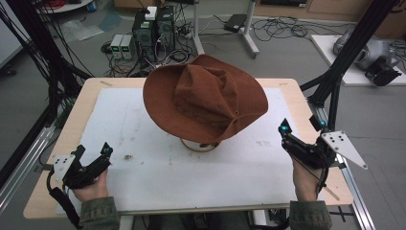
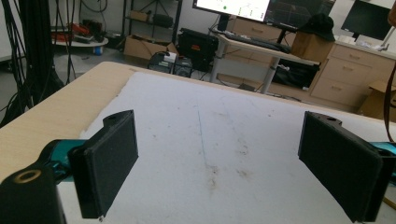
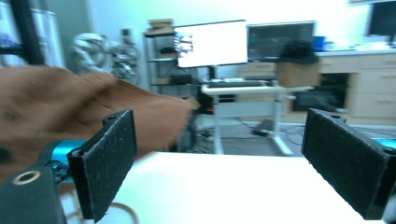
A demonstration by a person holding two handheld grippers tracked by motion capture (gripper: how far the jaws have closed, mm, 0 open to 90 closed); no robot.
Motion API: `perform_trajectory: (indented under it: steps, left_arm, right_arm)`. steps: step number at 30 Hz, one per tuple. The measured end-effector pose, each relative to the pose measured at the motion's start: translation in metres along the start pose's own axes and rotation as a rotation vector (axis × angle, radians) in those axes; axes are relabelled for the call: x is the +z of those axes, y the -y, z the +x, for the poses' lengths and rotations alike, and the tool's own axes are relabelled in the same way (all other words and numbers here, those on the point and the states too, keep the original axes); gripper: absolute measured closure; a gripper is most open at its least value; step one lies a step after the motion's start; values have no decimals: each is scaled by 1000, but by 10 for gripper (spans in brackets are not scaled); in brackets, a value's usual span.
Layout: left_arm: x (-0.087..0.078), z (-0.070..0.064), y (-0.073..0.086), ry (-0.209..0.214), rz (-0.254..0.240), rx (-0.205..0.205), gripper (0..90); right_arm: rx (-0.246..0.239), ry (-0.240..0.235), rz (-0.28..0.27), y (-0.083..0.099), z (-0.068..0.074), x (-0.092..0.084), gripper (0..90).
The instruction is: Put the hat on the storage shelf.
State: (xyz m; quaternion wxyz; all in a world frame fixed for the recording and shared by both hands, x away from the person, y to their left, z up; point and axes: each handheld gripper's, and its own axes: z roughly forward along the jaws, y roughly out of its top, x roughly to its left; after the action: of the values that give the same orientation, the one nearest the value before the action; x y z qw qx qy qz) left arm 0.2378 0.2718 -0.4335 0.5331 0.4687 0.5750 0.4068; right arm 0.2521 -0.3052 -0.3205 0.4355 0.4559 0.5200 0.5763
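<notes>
A brown wide-brimmed hat (image 1: 206, 98) sits tilted on a low stand whose round wooden base (image 1: 198, 146) shows under the brim, at the middle of the white mat (image 1: 143, 167). My left gripper (image 1: 94, 149) rests near the table's front left, open, with bare mat between its jaws (image 2: 224, 163). At the right edge of the mat, beside the hat's brim, my right gripper (image 1: 300, 124) is held up and open. In the right gripper view the hat (image 3: 70, 107) lies to the left beyond the open right gripper (image 3: 219, 163), blurred.
The mat covers most of a light wooden table (image 1: 81, 103). Black frame struts (image 1: 344, 57) rise at the table's right and left sides. Computer towers (image 1: 153, 31) and cables stand on the floor behind. A desk with monitors (image 2: 233, 7) stands farther back.
</notes>
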Motion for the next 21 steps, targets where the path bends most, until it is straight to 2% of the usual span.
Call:
perform_trajectory:
  steps: [1, 2, 3, 4, 5, 6, 7, 8, 9, 11, 12, 14, 16, 17, 18, 21]
  left_arm:
    - [0, 0, 0, 0, 1, 2, 122]
    - [0, 0, 0, -1, 1, 1, 122]
    - [0, 0, 0, -1, 0, 1, 122]
    - [0, 0, 0, -4, -2, 4, 122]
    - [0, 0, 0, -4, -4, 5, 122]
    - [0, 0, 0, -6, -7, 4, 121]
    - [-1, 0, 0, -8, -8, 6, 121]
    - [-1, 1, 0, -13, -9, 10, 121]
    - [-1, 1, 0, -17, -11, 9, 121]
    - [-1, 1, 0, -21, -14, 11, 121]
    - [-1, 1, 0, -21, -15, 10, 121]
    - [-1, 1, 1, -19, -14, 7, 121]
    - [-1, 0, 1, -17, -13, 7, 121]
    - [-1, 0, 1, -17, -12, 10, 121]
    - [-1, 0, 1, -16, -13, 10, 121]
    - [-1, 0, 1, -18, -12, 11, 121]
  right_arm:
    - [0, 0, 0, 0, 0, 0, 100]
    - [1, 36, -9, 11, -5, -3, 100]
    - [1, 36, -9, 11, -5, -3, 100]
    - [13, 51, -4, 25, -10, -4, 100]
    - [13, 51, -4, 25, -10, -4, 100]
    - [12, 63, 6, 38, -12, -4, 100]
    - [12, 63, 6, 38, -12, -4, 100]
    - [-9, 83, 24, 56, -14, -2, 100]
    - [-9, 83, 24, 56, -14, -2, 100]
    - [-23, 106, 27, 70, -16, 0, 101]
    - [-9, 106, 42, 81, -20, 3, 100]
    - [-8, 111, 49, 82, -21, 3, 101]
    - [-50, 127, 44, 90, -22, 2, 101]
    - [-50, 127, 44, 90, -22, 2, 101]
    - [-65, 127, 64, 95, -23, 1, 101]
    - [-64, 127, 77, 98, -24, 1, 101]
